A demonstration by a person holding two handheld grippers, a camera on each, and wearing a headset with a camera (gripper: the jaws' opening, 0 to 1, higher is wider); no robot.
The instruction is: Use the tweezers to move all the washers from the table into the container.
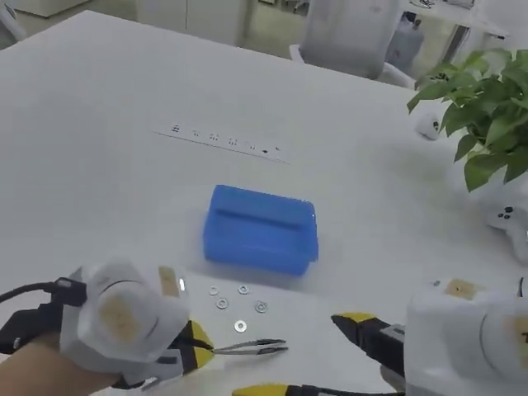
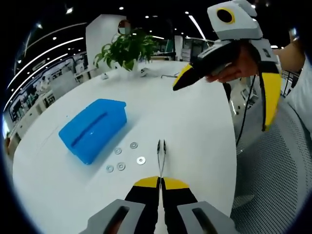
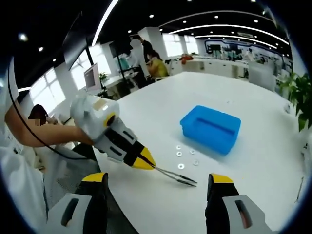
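A blue container [image 1: 261, 228] [image 2: 92, 129] [image 3: 211, 127] lies on the white table. Several small metal washers [image 1: 240, 326] [image 2: 141, 160] [image 3: 181, 166] are scattered on the table just in front of it. My left gripper [image 1: 203, 345] [image 2: 160, 182] is shut on the metal tweezers [image 1: 250, 347] [image 2: 161, 155] [image 3: 176, 176], which point along the table beside the washers, tips close together. My right gripper [image 1: 318, 355] [image 3: 156, 183] is open and holds nothing, close to the tweezers' tips near the table's front edge.
A power strip [image 1: 221, 140] lies beyond the container. A potted plant [image 1: 487, 107] [image 2: 127, 48] stands at the far right, with white devices [image 1: 511, 221] near it. Chairs stand behind the table, and people sit in the background of the right gripper view.
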